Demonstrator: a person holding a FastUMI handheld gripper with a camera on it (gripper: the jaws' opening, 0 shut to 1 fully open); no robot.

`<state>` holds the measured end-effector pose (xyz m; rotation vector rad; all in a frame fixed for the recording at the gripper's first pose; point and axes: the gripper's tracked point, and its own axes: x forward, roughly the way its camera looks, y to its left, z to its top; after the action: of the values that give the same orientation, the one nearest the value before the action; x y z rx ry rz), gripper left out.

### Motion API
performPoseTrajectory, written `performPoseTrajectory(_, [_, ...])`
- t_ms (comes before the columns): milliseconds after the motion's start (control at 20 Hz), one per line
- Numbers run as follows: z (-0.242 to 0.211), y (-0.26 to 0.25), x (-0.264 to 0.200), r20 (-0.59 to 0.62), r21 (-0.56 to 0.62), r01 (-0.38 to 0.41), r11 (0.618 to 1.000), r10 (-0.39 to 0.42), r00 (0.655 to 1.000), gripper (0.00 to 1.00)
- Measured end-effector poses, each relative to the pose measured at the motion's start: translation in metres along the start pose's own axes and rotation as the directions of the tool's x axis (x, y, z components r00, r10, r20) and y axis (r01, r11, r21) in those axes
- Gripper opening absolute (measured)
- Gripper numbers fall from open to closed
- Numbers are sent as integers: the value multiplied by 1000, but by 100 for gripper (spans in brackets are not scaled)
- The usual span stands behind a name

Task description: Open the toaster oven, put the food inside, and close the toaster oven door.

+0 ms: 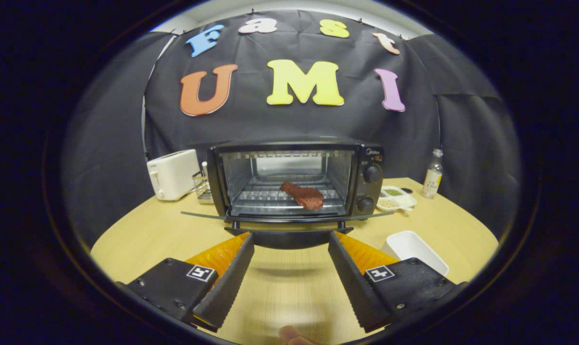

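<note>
1. Hovering over the tabletop (141, 235), the tool (291, 239) has its fingers spread wide, gripping nothing.
2. Just ahead of the fingertips, the toaster oven (294, 179) has its door (284, 219) dropped flat open.
3. Inside, the food (302, 194), a reddish-brown slab, lies on the wire rack (265, 196).
4. Right of the fingers sits a white tray (414, 249).

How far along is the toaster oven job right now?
Done: the toaster oven door lies folded down and the piece of meat sits on its rack. In hand: nothing; the gripper is open just before the door. Left: closing the door.
</note>
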<state>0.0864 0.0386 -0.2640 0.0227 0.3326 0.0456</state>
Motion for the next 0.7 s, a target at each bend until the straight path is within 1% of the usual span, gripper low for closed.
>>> performPoseTrajectory(150, [29,2,11,42,-1,11,1000,-11,999,100])
performPoseTrajectory(300, [68,3,33,105,-37,29,999,-25,994,100])
performPoseTrajectory(400, [91,-4,31,138,-55,60,997,-52,989,100])
performPoseTrajectory(450, [102,-5,21,158,-53,59,997,-49,986,100])
performPoseTrajectory(500, [117,-1,7,189,-50,40,998,-30,981,100])
performPoseTrajectory(600, [144,0,-34,254,-49,10,999,3,967,100])
performPoseTrajectory(700, [170,-3,-75,315,-70,6,998,17,949,100])
